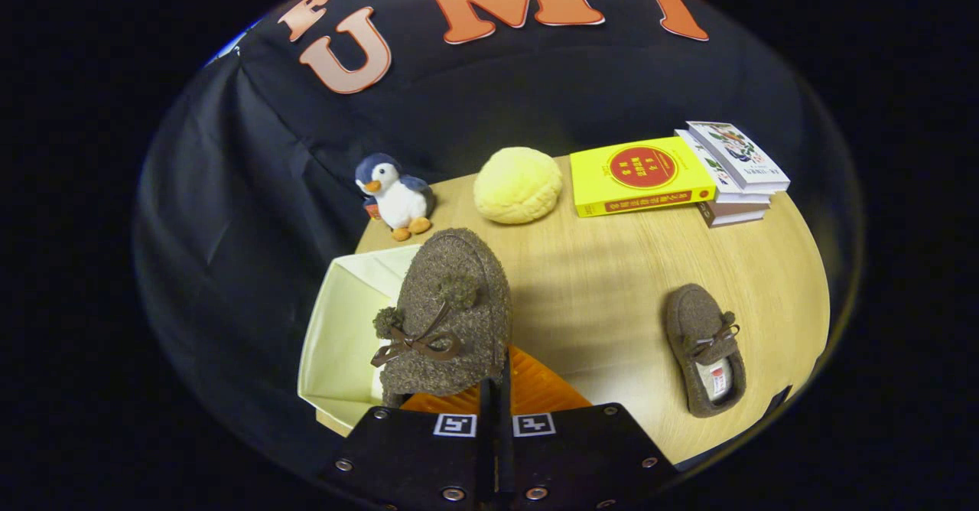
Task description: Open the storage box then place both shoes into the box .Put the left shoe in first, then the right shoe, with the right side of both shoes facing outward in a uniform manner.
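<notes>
The hand-held gripper has its two fingers pressed nearly together, pinching the heel edge of a fuzzy brown shoe and holding it up, toe pointing away, above the near right corner of the storage box. The shoe is a soft, woolly slipper style with a rounded toe, two small pompoms and a thin brown bow tied across the top. The box beneath it is pale cream, square and open, with thin folded walls that look like fabric or card, and it sits at the left edge of the bench, a light wood-grain surface. A ribbed orange panel shows just ahead of the fingers, under the raised shoe. The second shoe, same fuzzy brown with a matching bow and a pale lining with a small tag, lies flat on the bench well off to the right of the fingers. Beyond, near the black cloth wall, stand a plush penguin, a round, bumpy yellow bun-shaped cushion, a yellow book and a small stack of books just beside it.
</notes>
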A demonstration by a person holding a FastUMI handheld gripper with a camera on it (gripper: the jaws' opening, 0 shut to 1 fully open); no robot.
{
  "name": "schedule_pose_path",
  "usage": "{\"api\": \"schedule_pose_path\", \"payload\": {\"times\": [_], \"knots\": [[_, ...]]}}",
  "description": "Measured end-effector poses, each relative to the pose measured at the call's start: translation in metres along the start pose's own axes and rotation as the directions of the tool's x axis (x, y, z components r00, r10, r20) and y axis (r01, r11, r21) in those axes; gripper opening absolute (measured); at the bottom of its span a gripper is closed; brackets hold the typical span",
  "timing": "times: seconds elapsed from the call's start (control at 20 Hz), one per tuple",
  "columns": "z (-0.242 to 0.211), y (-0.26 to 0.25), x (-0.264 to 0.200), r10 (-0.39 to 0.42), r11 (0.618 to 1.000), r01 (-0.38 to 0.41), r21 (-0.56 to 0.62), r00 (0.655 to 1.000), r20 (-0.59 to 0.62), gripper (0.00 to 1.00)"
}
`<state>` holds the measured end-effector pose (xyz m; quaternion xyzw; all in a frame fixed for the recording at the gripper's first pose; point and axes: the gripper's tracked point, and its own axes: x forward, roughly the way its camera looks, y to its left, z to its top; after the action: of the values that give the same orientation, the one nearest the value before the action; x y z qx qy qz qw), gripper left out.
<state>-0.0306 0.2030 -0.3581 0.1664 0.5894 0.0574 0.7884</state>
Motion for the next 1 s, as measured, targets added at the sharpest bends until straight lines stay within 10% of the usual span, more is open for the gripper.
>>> {"api": "schedule_pose_path", "payload": {"times": [0.5,1.0], "knots": [[-0.012,0.132,0.048,0.073,0.993,-0.081,-0.084,0.993,-0.088,0.03],[-0.057,0.131,0.139,-0.068,0.996,0.056,-0.073,0.981,-0.181,0.03]]}}
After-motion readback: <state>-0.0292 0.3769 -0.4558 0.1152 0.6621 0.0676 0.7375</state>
